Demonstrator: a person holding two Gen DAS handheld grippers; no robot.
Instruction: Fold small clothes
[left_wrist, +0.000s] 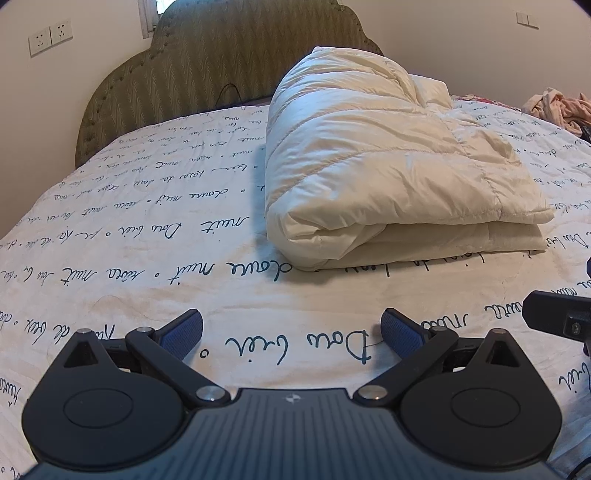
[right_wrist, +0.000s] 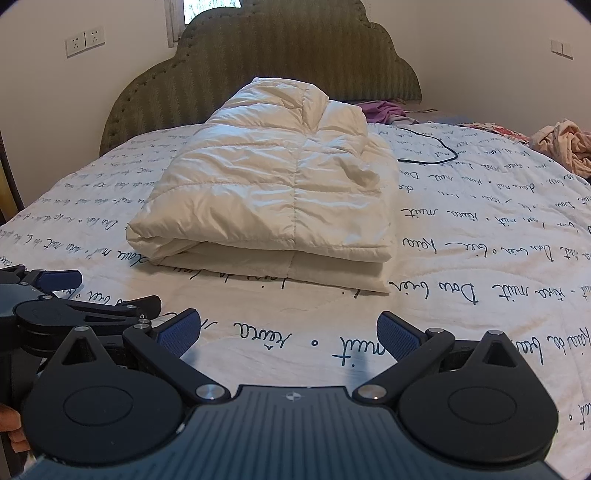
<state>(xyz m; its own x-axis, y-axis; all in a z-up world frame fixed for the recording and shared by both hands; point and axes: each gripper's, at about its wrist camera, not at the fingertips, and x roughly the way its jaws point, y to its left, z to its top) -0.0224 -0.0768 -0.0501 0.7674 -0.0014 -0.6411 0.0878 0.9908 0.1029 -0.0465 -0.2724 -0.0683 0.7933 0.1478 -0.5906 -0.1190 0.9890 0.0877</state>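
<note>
A cream quilted puffer garment (left_wrist: 388, 166) lies folded into a thick rectangle on the bed (left_wrist: 129, 221), its folded edge facing me. It also shows in the right wrist view (right_wrist: 273, 192). My left gripper (left_wrist: 291, 332) is open and empty, low over the bedspread just in front of the garment. My right gripper (right_wrist: 288, 330) is open and empty, also short of the garment's near edge. The left gripper (right_wrist: 55, 295) shows at the left of the right wrist view, and part of the right gripper (left_wrist: 561, 317) shows at the right edge of the left wrist view.
The bedspread (right_wrist: 480, 240) is white with dark script. A green padded headboard (right_wrist: 277, 62) stands behind. A black cable (right_wrist: 432, 147), a purple cloth (right_wrist: 380, 110) and a pile of pink clothes (right_wrist: 565, 144) lie at the back right. Wall sockets (right_wrist: 85, 40) are at the left.
</note>
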